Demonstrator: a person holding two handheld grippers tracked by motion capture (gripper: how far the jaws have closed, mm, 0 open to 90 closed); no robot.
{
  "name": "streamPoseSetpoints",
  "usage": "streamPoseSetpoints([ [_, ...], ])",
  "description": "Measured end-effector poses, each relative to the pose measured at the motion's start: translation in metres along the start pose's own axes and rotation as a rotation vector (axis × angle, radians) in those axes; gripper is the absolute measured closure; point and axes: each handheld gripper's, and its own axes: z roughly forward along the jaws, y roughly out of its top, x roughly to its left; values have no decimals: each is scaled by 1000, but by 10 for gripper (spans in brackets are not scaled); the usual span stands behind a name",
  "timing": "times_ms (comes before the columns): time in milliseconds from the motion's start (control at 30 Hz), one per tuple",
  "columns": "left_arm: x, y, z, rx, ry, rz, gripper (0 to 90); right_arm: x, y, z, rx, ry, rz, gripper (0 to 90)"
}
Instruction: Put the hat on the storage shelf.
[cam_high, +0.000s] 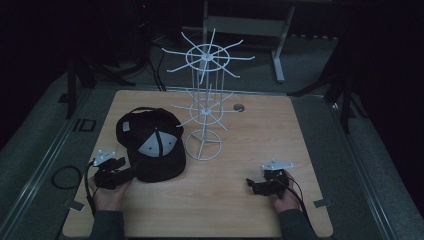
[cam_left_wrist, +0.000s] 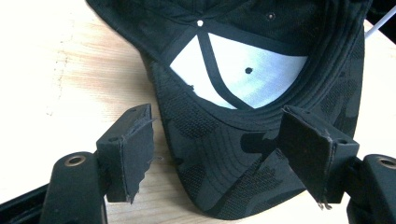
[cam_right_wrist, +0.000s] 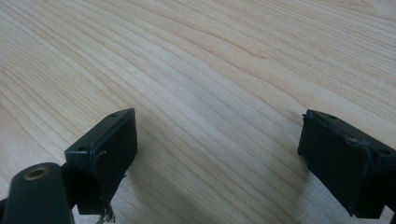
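Work in hand, as judged from the layout: hanging the black cap (cam_high: 151, 145) on the white wire display rack (cam_high: 204, 100). This work has barely begun. The cap lies upside down on the wooden table (cam_high: 240, 210), crown opening facing up, just beside the rack's ring base on the left side. It touches no hook, and every arm of the rack is bare.

Left gripper (cam_high: 114, 172): positioned at the near-left edge of the cap. Jaws stand wide apart. In the left gripper view the brim (cam_left_wrist: 224, 172) lies between the two pads, but neither pad presses on it. The cap is therefore bracketed, not gripped.

Right gripper (cam_high: 262, 186): rests well to the right of the rack base, on the near side. Jaws are spread, with bare tabletop (cam_right_wrist: 210, 93) between them. It holds nothing.

Remaining steps, as judged: clamp the brim, lift the cap, carry it to a rack arm, hook it on, release.

View differences:
- The high view gives the full layout: cap position relative to the rack, both hands, and the two tiers of hooks. It does not resolve the gap between pad and brim.
- The left gripper view resolves that gap. It also shows the cap's interior: white front panel lining (cam_left_wrist: 243, 70), black seam tape, and the stitched underside of the brim.
- The right gripper view confirms the empty jaws over wood grain.
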Motion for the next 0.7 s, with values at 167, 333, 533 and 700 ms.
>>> streamPoseSetpoints([
  [167,-1,-1,1,5,-6,1,274,0,0,0,0,1,0,117],
  [333,3,-3,5,13,-21,-18,282,0,0,0,0,0,0,117],
  [533,4,-5,8,23,-32,-22,296,0,0,0,0,1,0,117],
  [700,4,-7,10,32,-34,-16,296,0,0,0,0,1,0,117],
])
